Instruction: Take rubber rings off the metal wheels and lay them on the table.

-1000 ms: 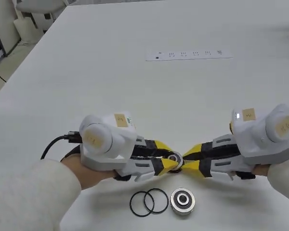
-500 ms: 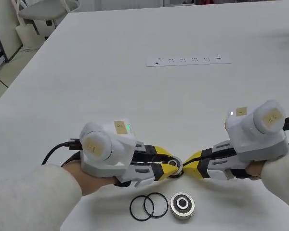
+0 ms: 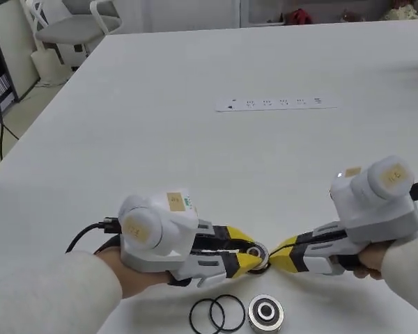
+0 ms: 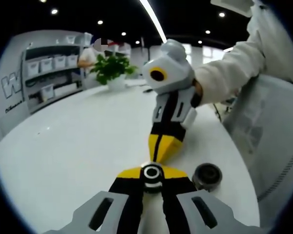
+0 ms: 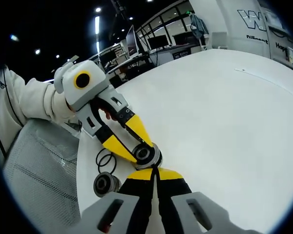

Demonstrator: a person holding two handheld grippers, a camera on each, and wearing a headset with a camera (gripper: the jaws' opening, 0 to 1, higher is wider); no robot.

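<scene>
Metal wheel sits clamped in the left tongs just above the desk, its rim facing the right tongs, which are closed and touch that rim head-on; whether they grip anything I cannot tell.

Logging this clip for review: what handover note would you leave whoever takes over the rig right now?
Left gripper: shut on a metal wheel.
Right gripper: jaws shut, tips at that wheel's rim; whether they pinch a ring is unclear.
Done: two rubber rings lie overlapping on the table, beside a second wheel.
Left: pull any ring off the held wheel and lay it down.
</scene>
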